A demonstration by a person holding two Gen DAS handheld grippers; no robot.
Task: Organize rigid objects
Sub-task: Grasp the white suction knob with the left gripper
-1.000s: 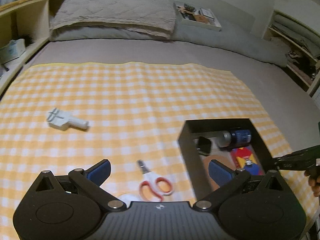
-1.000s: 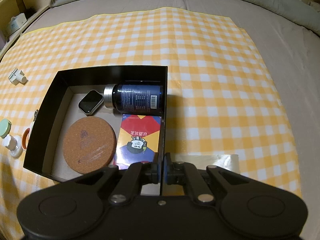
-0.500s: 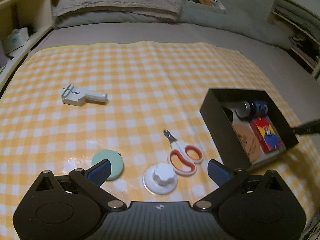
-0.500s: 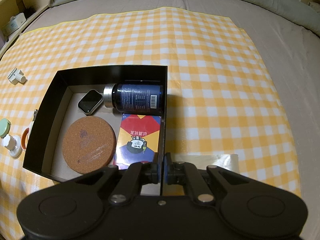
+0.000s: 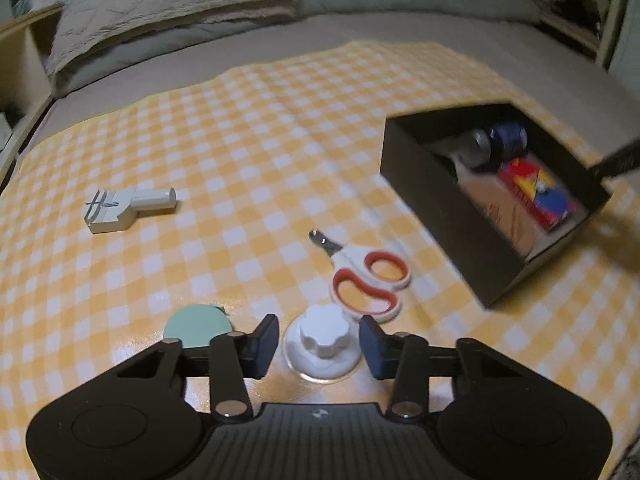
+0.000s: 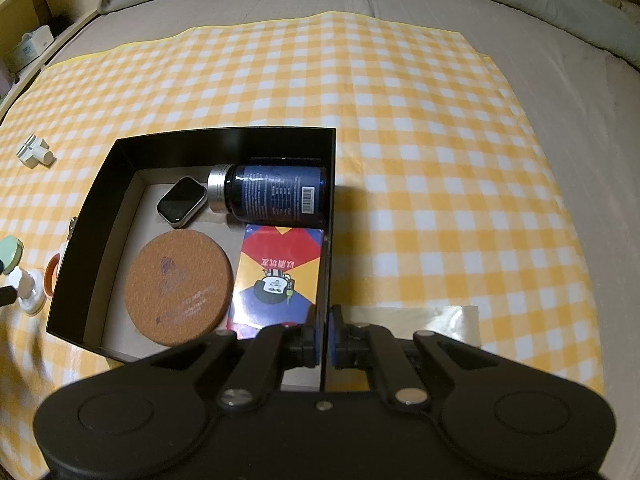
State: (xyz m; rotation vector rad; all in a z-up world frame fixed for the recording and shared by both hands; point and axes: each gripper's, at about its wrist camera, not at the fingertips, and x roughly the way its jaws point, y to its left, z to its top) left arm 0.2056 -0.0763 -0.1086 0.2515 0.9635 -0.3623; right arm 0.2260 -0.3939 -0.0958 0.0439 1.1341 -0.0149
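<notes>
A black box [image 6: 96, 216] on the yellow checked cloth holds a blue bottle [image 6: 276, 196], a cork coaster [image 6: 178, 286], a card pack [image 6: 280, 276] and a small dark watch-like device [image 6: 182, 207]. My right gripper [image 6: 323, 334] is shut on the box's right wall. My left gripper [image 5: 319, 344] is open, its jaws on either side of a white knob on a clear suction disc [image 5: 322, 340], apart from it. Red-handled clippers [image 5: 366, 280], a green disc [image 5: 196, 326] and a white plastic tool [image 5: 124, 204] lie on the cloth. The box also shows in the left wrist view [image 5: 440, 200].
The cloth [image 6: 400, 120] covers a grey bed. A pillow [image 5: 160, 4] lies at the head. Shelves [image 5: 24, 60] stand at the left. A strip of clear tape [image 6: 440, 318] sits on the cloth by my right gripper.
My left gripper moved left and down from the box to the white knob and narrowed its jaws around it. The right gripper stayed shut on the box wall.
</notes>
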